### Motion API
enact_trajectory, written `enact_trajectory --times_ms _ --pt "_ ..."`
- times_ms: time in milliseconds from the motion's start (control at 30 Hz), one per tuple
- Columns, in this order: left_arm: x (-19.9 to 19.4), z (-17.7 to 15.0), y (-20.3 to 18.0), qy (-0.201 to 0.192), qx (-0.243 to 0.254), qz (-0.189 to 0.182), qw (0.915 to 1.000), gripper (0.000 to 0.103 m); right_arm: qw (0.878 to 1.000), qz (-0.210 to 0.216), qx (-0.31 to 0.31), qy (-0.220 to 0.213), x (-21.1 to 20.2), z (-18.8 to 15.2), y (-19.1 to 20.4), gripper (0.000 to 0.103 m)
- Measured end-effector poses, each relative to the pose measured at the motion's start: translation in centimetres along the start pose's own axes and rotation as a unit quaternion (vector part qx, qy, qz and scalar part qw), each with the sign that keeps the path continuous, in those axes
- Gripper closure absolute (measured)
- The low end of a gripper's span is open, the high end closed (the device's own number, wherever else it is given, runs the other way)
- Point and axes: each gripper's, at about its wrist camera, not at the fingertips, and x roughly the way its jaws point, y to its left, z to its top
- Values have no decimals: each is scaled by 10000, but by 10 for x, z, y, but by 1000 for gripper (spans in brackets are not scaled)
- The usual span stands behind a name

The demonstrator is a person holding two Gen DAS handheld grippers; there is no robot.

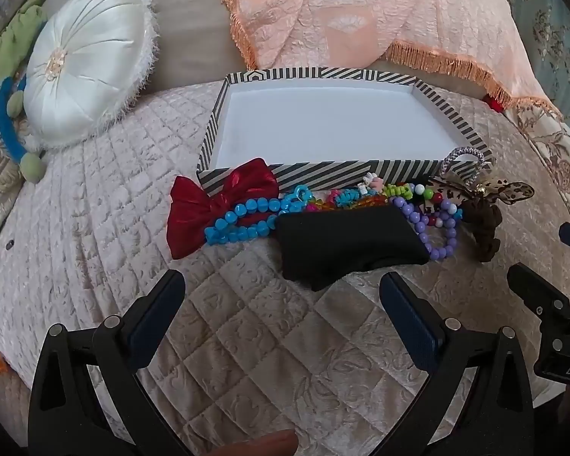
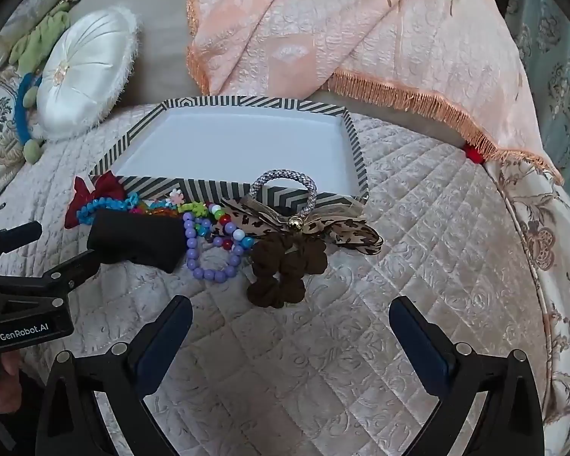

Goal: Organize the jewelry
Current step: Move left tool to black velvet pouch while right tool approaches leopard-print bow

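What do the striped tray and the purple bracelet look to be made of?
Striped tray: apparently cardboard, matte, with thin folded walls and a plain white inside.
Purple bracelet: likely plastic beads, smooth and glossy with small highlights; glass cannot be ruled out.

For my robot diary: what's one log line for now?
left gripper open | right gripper open | striped box empty | jewelry pile beside box

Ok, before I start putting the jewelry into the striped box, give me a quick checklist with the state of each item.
1. Striped box open with nothing in it: ok.
2. Left gripper open, nothing between the fingers: ok.
3. Right gripper open, nothing between the fingers: ok.
4. Brown scrunchie lies free at the near edge of the pile: ok.
5. Purple bead bracelet separate from the others: not ok, partly under the black cloth.
6. Bracelets tangled together: cannot tell.
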Motion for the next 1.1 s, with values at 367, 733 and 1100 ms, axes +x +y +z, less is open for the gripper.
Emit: enact_trajectory --times_ms 367,733,1100 --pt "6 -3 24 130 -21 -16 9999 0 10000 14 91 -13 3 0 -2 0" --pt "6 -6 79 582 -567 -484 9955 1 9998 67 153 58 -1 3 -8 0" --pt "8 9 87 286 -887 -838 9921 1 9999 23 46 -106 -2 2 -9 0"
